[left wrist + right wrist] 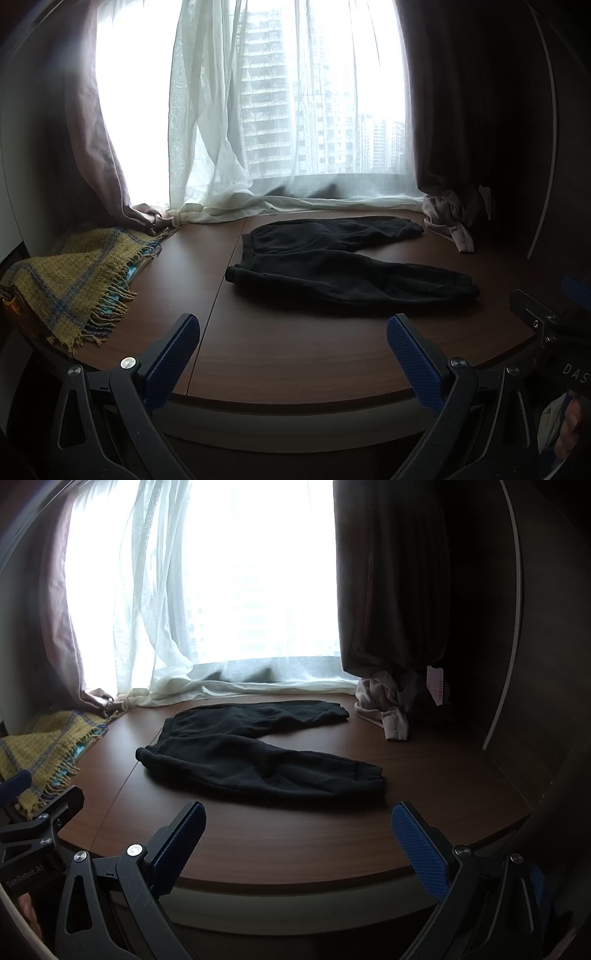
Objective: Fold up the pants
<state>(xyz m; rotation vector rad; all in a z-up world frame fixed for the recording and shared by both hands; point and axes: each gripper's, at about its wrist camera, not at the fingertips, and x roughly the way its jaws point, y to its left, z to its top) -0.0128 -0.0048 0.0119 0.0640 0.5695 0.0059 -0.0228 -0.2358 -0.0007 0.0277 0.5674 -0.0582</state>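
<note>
Black pants (332, 258) lie spread flat on the dark wooden platform (295, 354) by the window, waistband to the left and both legs fanning out to the right. The right wrist view shows the same pants (255, 753) from further right. My left gripper (293, 328) hangs open over the platform's near edge, short of the pants, nothing between its blue pads. My right gripper (297, 814) is open too, at the near edge just in front of the lower leg cuff. Each gripper shows at the side of the other's view.
A yellow plaid fringed blanket (70, 280) lies folded at the platform's left. A crumpled pale garment (450, 221) sits at the back right under the dark curtain (472, 103). Sheer white curtains (221, 147) pool along the window sill. A dark wall panel (535, 664) bounds the right side.
</note>
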